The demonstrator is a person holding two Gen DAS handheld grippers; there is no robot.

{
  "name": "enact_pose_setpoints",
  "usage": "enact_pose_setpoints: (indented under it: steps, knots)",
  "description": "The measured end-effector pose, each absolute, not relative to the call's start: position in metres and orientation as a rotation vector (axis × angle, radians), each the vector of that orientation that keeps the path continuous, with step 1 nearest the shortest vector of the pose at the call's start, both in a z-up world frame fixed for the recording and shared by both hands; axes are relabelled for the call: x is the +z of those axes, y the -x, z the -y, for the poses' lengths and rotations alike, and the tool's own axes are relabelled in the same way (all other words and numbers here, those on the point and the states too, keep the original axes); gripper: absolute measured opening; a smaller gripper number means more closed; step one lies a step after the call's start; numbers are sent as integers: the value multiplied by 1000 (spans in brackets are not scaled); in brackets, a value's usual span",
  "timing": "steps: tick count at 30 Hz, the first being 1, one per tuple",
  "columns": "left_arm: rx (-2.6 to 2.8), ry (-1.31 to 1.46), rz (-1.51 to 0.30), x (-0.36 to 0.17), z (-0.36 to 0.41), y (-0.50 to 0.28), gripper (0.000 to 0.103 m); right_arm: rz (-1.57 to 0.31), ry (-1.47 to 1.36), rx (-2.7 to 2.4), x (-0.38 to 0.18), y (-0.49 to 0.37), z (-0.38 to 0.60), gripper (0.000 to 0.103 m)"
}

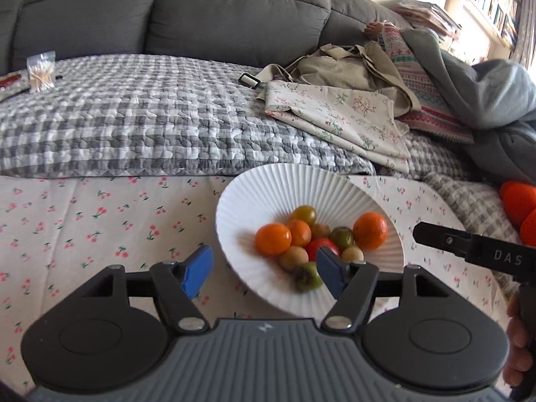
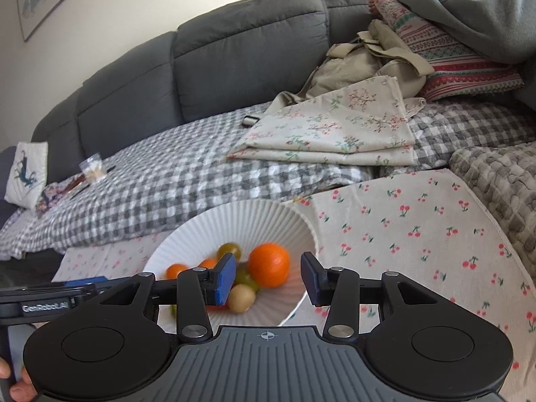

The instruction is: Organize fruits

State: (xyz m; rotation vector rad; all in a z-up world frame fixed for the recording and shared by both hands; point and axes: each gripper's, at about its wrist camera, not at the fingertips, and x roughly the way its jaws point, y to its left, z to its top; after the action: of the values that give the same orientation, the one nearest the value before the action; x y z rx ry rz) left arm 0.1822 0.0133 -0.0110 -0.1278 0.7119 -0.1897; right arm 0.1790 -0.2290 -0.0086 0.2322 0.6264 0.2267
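A white ribbed bowl (image 1: 254, 194) stands on a cherry-print cloth (image 1: 100, 221) and holds several small fruits: oranges (image 1: 272, 238), green and red tomatoes (image 1: 342, 237), pale round fruits (image 1: 293, 258). My left gripper (image 1: 264, 273) is open and empty, its jaws straddling the bowl's near left rim. In the right wrist view the bowl (image 2: 214, 227) lies just ahead, with a big orange (image 2: 269, 264) inside. My right gripper (image 2: 266, 279) is open and empty over the bowl's right rim. The right gripper's black body (image 1: 469, 244) shows at the right of the left wrist view.
A grey checked quilt (image 1: 150, 117) covers the grey sofa (image 1: 201, 10) behind. Folded floral cloth (image 1: 338, 117), a beige bag (image 1: 338, 67) and patterned pillows (image 2: 462, 63) lie at the right. A bag of cotton swabs (image 1: 41, 72) lies far left. Orange objects (image 1: 519, 204) sit at the right edge.
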Motion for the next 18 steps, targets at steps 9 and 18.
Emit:
enact_pose_setpoints:
  steps: [9, 18]
  knots:
    - [-116, 80, -706, 1, -7, -138, 74, -616, -204, 242, 7, -142, 222, 65]
    - [-50, 34, -688, 12, -2, -99, 81, -594, -221, 232, 21, -88, 221, 81]
